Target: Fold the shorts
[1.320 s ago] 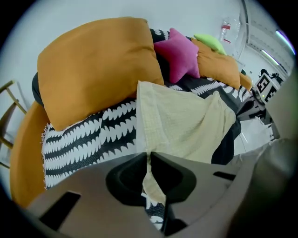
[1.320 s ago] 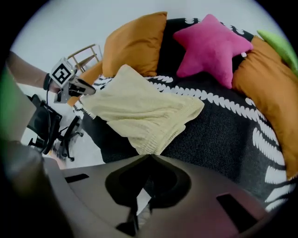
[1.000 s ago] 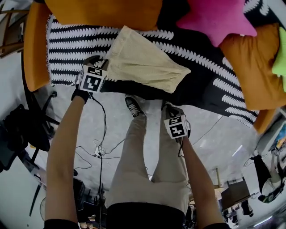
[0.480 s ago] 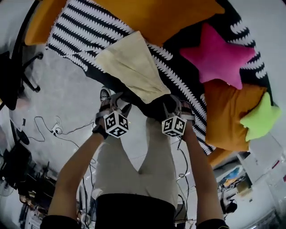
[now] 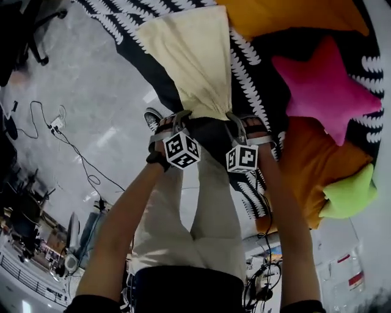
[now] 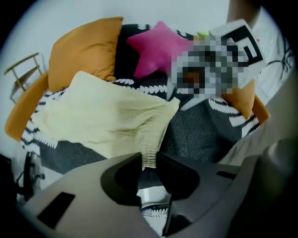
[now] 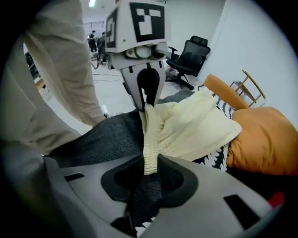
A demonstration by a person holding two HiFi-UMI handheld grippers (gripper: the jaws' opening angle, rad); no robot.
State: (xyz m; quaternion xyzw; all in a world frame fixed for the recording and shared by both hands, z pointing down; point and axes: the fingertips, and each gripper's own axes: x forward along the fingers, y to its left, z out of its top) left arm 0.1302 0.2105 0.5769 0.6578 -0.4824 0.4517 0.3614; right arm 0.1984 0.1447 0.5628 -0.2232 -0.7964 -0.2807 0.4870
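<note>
Cream shorts (image 5: 197,58) lie on a black-and-white patterned blanket (image 5: 259,85) over a sofa. Both grippers stand side by side at the shorts' near end, pointing steeply down. In the left gripper view the ribbed waistband (image 6: 150,155) sits pinched in my left gripper (image 6: 149,162), whose jaws are closing on it. My right gripper (image 7: 150,168) has the waistband (image 7: 149,139) squeezed in its closing jaws. The right gripper view also shows the left gripper (image 7: 148,100) holding the same band farther along. In the head view the left gripper (image 5: 174,117) and the right gripper (image 5: 238,120) flank the band.
Orange cushions (image 5: 287,15), a pink star cushion (image 5: 327,79) and a green star cushion (image 5: 348,192) crowd the sofa's right. My legs and a shoe (image 5: 154,116) stand against the sofa's edge. Cables (image 5: 58,125) trail over the grey floor. An office chair (image 7: 188,58) stands behind.
Both grippers have come together at the shorts' near end: the left swung over from the shorts' left corner, the right came up from beside my leg. Both now hold the waistband.
</note>
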